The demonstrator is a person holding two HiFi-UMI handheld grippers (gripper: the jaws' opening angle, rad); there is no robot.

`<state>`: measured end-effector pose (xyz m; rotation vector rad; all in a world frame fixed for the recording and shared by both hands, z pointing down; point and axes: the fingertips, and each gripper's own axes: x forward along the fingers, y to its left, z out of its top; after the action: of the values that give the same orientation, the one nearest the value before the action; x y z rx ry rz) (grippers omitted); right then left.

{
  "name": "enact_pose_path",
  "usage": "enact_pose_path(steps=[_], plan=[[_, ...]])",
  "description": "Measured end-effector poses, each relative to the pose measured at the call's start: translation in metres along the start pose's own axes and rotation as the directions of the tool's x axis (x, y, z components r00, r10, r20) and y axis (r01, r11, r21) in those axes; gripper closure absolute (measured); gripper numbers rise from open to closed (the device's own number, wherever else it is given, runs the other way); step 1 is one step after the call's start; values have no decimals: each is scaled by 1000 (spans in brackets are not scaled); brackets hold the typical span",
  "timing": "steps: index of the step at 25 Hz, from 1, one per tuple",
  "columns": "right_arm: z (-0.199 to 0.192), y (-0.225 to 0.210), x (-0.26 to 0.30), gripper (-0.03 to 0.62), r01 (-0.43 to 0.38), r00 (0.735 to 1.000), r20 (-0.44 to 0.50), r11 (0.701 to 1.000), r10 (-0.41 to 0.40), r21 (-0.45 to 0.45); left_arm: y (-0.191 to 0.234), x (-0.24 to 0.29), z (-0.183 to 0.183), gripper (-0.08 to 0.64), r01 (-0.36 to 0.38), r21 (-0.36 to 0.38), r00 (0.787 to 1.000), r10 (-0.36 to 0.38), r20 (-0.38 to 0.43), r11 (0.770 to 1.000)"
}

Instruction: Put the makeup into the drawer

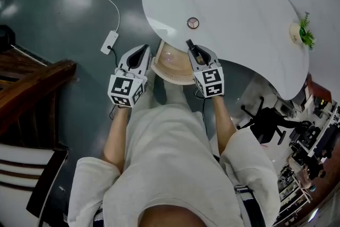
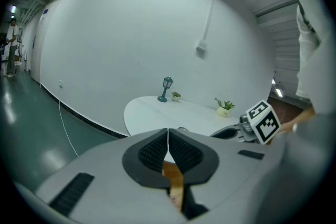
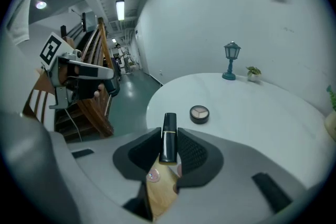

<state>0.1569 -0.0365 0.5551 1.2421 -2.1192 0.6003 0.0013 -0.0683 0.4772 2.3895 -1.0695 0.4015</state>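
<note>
Black lipstick tube (image 3: 168, 128) is clamped in the right gripper's (image 3: 169, 147) jaws over the open wooden drawer (image 1: 172, 80), not yet dropped. A compact (image 1: 193, 23) lies on the white surface (image 1: 239, 2) beyond. The left gripper's (image 2: 168, 150) jaws are together, empty.

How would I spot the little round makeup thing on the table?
Find the white oval table. At its near edge, just past the open wooden drawer, one small compact lies. It is flat, round and dark-rimmed with beige colours inside, unlike the tall teal lamp far across the table.
</note>
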Motion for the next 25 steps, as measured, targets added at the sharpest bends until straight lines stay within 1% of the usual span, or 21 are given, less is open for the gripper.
enact_pose_path(steps=[2,4,6,8,11,13,15,17,18,19,20,21,25], plan=[[-1,23,0,499,-55,998,-8,998,55,-36,2,-3,-1,548,-6,-3,1000,6,1,1000],[-7,44,4,499,-113,993,-42,989,110,-99,4,-7,-2,548,-15,-7,1000,15,2,1000],[-18,61,9,499,-160,985,-89,972,146,-175,7,-10,-5,548,-24,-13,1000,24,5,1000],[-31,75,15,499,-201,975,-145,943,167,-264,10,-15,-7,548,-32,-21,999,32,7,999],[-50,89,26,499,-266,955,-231,878,185,-398,15,-21,-13,548,-45,-33,999,46,6,998],[-64,96,36,499,-312,939,-288,822,189,-477,20,-24,-17,548,-58,-40,998,58,2,998],[-79,98,45,499,-351,922,-345,757,176,-552,23,-25,-20,548,-65,-49,998,65,2,997],[-93,100,55,499,-383,907,-391,695,157,-608,27,-27,-24,548,-69,-57,998,69,0,996],[-100,102,61,499,-397,900,-409,672,152,-624,29,-28,-26,548,-72,-61,997,72,-2,996],[-106,104,68,499,-410,893,-425,658,148,-632,32,-30,-28,548,-77,-64,997,77,-4,995],[-113,105,75,499,-420,886,-440,652,145,-631,35,-32,-30,548,-82,-67,997,82,-7,994],[-119,104,81,499,-427,879,-455,654,140,-625,37,-33,-31,548,-86,-70,996,86,-10,994],[-144,96,107,499,-437,854,-505,697,124,-569,45,-35,-38,548,-97,-79,995,96,-24,992]])
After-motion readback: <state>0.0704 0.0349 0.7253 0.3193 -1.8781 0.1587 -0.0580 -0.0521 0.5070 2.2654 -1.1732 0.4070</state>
